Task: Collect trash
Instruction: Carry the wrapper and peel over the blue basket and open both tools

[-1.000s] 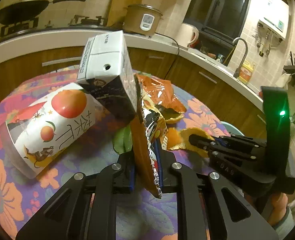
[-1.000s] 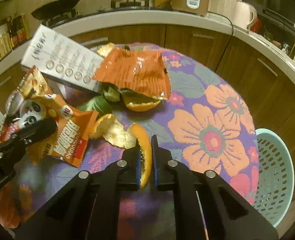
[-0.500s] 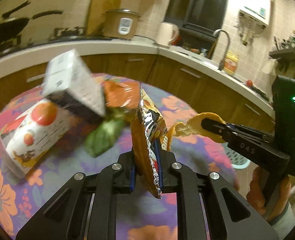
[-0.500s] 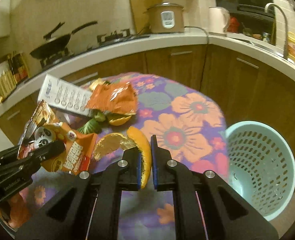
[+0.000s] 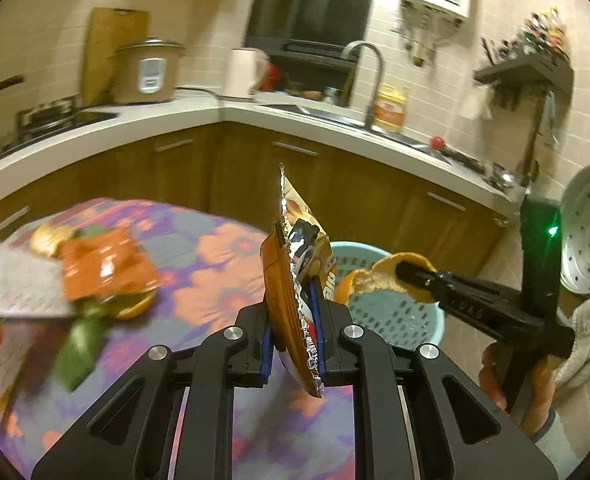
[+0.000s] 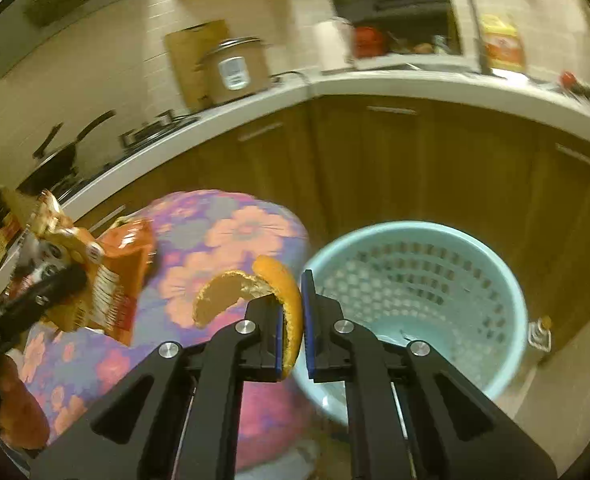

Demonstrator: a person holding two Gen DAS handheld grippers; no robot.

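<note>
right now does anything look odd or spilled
Nothing spilled. The left gripper holds a snack bag and the right gripper an orange peel, near the basket. More trash lies on the table.

Home kitchen. Curved white countertop (image 5: 199,118) over wood cabinets (image 5: 359,196) across mid-frame. Upper left: rice cooker (image 5: 147,70), cutting board (image 5: 111,40) vs. tiled wall, gas stove (image 5: 51,114) at left edge. Center top: kettle (image 5: 247,73), faucet (image 5: 369,68) w/ sink. Upper right: wall shelf (image 5: 525,74). Lower left: round table w/ floral cloth (image 5: 223,264).
</note>
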